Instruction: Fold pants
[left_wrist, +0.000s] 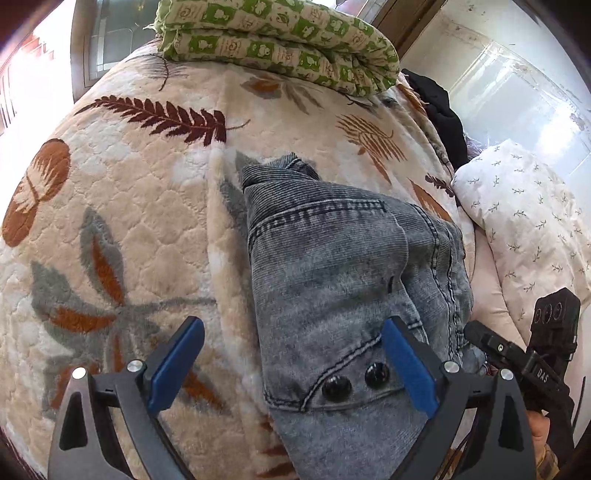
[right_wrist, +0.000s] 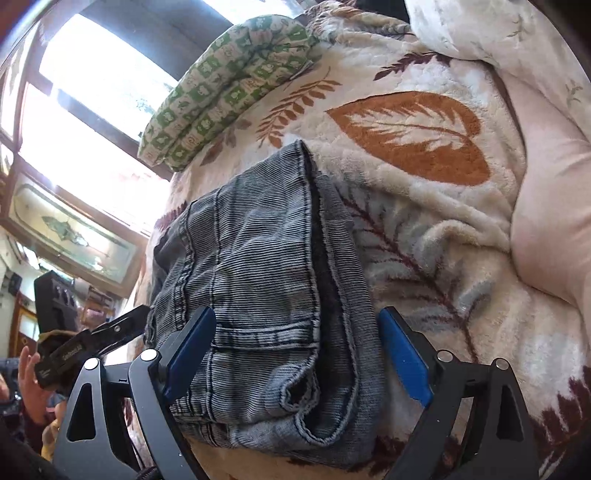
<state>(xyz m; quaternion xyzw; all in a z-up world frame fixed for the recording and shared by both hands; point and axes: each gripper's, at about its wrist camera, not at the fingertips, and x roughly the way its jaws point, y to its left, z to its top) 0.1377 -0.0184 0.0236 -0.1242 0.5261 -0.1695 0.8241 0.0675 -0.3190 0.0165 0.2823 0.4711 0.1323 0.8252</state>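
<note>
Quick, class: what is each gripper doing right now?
Left gripper: open, holding nothing, over the denim pants.
Right gripper: open, jaws straddling the pants, not clamped.

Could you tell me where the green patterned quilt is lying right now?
In both views the green patterned quilt lies folded at the bed's far edge, beyond the jeans.

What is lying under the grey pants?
The pants lie folded on a cream blanket with a leaf pattern. The blanket directly beneath them is covered, so anything there cannot be seen.
</note>
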